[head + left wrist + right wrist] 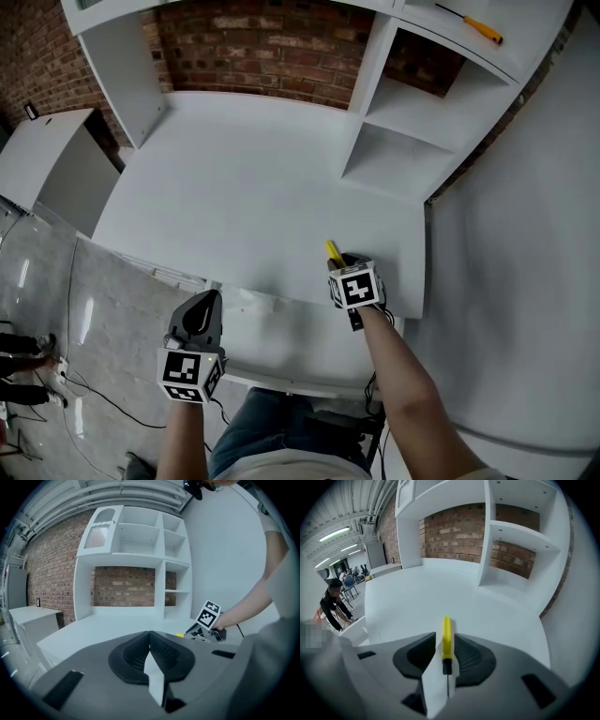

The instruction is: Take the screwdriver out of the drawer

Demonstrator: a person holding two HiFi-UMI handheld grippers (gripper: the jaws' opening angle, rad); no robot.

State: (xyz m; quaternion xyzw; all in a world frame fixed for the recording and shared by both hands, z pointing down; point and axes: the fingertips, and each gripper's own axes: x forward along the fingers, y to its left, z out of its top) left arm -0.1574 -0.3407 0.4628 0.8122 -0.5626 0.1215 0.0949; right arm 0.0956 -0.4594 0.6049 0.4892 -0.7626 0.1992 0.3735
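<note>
White desk (244, 206) (yellow screwdriver (334, 250)), brick wall (272, 47), shelving (412, 117)

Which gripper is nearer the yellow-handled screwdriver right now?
Right. The yellow-handled screwdriver sits between the open jaws of the right gripper, low over the white desk. The left gripper is off to its left, near the desk's front edge, with its jaws shut.
</note>
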